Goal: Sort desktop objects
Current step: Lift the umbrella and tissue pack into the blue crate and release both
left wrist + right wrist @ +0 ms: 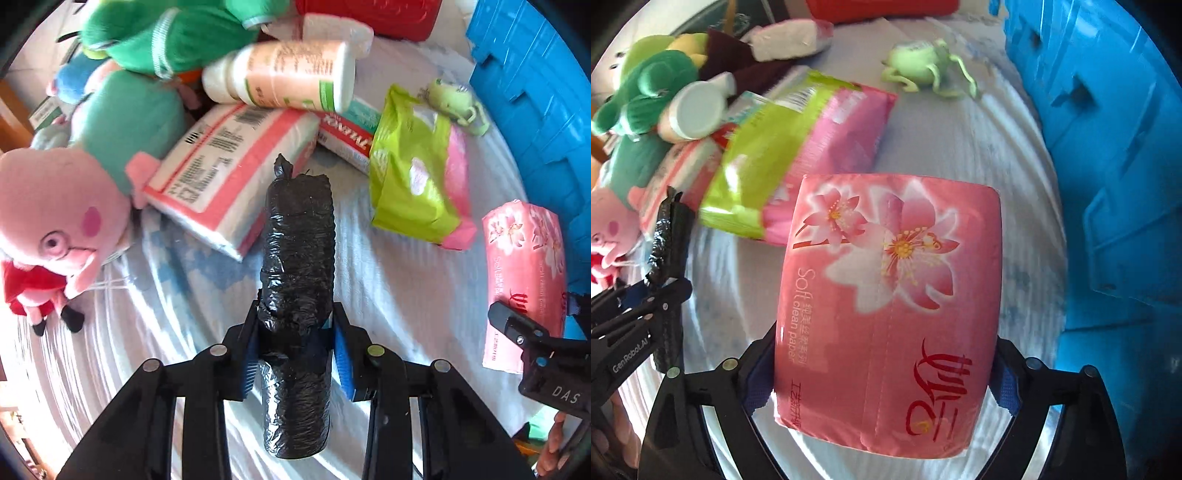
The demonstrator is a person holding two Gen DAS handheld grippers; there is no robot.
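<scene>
My left gripper is shut on a black roll of bin bags and holds it above the cloth; the roll also shows in the right wrist view. My right gripper is shut on a pink flowered tissue pack, which shows at the right edge of the left wrist view. A green-and-pink wipes pack, a white-and-pink tissue pack, a white bottle and a pink pig plush lie on the cloth.
A blue crate stands at the right. A red container sits at the back. A green plush, a small green frog toy and a red-and-white box lie in the pile.
</scene>
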